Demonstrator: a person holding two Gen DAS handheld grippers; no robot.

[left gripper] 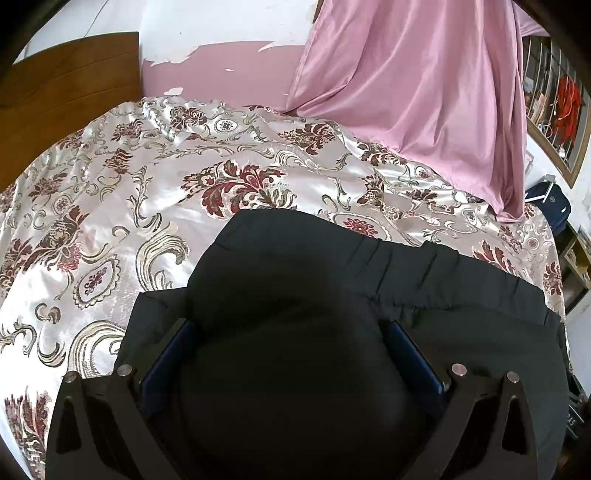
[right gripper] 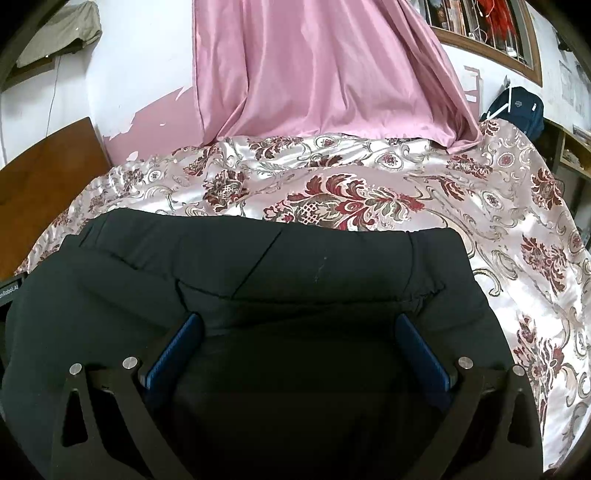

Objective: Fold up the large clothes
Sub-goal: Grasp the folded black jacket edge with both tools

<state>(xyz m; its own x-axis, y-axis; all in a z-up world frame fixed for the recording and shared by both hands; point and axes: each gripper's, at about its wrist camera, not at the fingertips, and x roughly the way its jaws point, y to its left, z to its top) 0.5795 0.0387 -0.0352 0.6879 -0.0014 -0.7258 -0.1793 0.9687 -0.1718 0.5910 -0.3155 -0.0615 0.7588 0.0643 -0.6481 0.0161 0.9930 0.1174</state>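
We are looking along both grippers at a black garment (left gripper: 295, 280) lying on a bed, spread over a shiny satin bedspread (left gripper: 110, 206) woven with dark red flowers and grey-green scrolls on a pale ground. The garment is matte and smooth, with a gathered, puckered band (left gripper: 424, 295) running across it; in the right view the same gathering (right gripper: 424, 291) is showing toward its right edge, along with a diagonal seam.

The left gripper (left gripper: 291, 332) is hanging just over the cloth with its blue-padded fingers (left gripper: 173, 354) standing wide apart, black fabric filling the gap between them but not pinched. The right gripper (right gripper: 299, 328) is likewise spread wide, its ribbed blue pads (right gripper: 177, 350) flanking the garment; whether they are touching the cloth we cannot tell.

Behind the bed a glossy pink curtain (left gripper: 406, 81) is draping down in long soft folds, its hem resting on the far edge of the bedspread. The wall (left gripper: 221, 26) beside it is white above and pink below, the paint peeling in ragged patches. A brown wooden headboard (left gripper: 66, 88) is standing at the left. At the far right a barred window (right gripper: 480, 22) with something red behind it is showing, and a dark blue bag (right gripper: 517, 110) is sitting beyond the bed's corner. Nothing is lying between the grippers and the garment.
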